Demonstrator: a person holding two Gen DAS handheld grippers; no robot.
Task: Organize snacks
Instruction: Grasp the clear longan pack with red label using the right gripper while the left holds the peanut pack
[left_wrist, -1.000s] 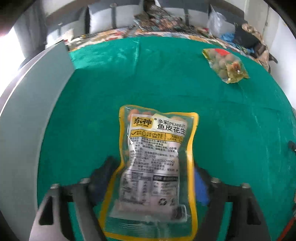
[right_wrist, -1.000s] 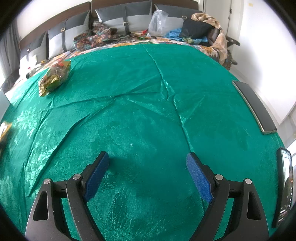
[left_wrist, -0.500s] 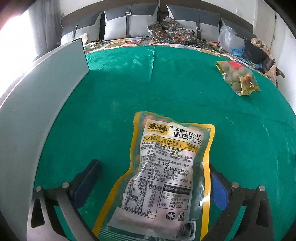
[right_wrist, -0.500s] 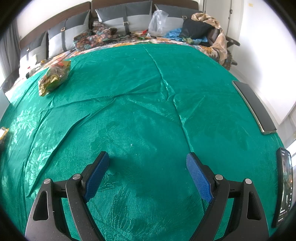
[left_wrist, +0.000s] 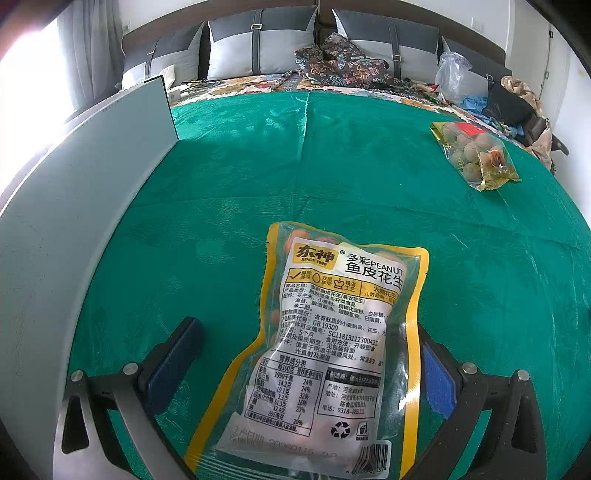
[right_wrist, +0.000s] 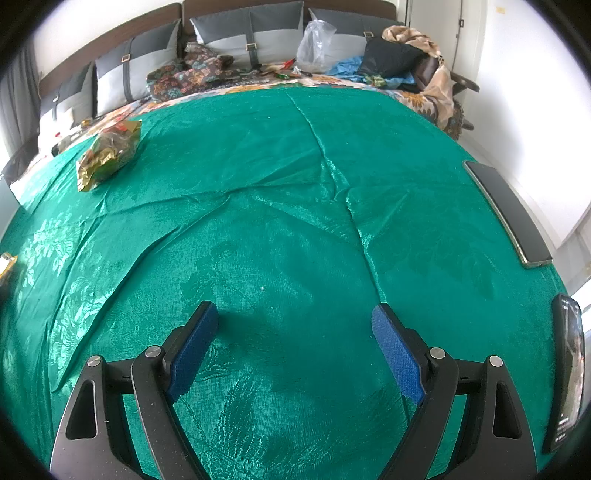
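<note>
Left wrist view: left hand-held gripper has its jaws spread wide. The peanut packet lies flat between them on the green cloth, label side up; no clear contact with either blue pad. Whether the right pad touches the packet's edge, can't tell. A grey panel stands on edge left of the packet. A second snack bag with round pieces lies well apart, far right of the packet, near the cloth's far edge. Grey cushions behind the cloth.

Right wrist view: right hand-held gripper spread, nothing between the jaws, only cloth. Snack bag sits far left of the gripper. Two dark phones lie along the cloth's right edge.
</note>
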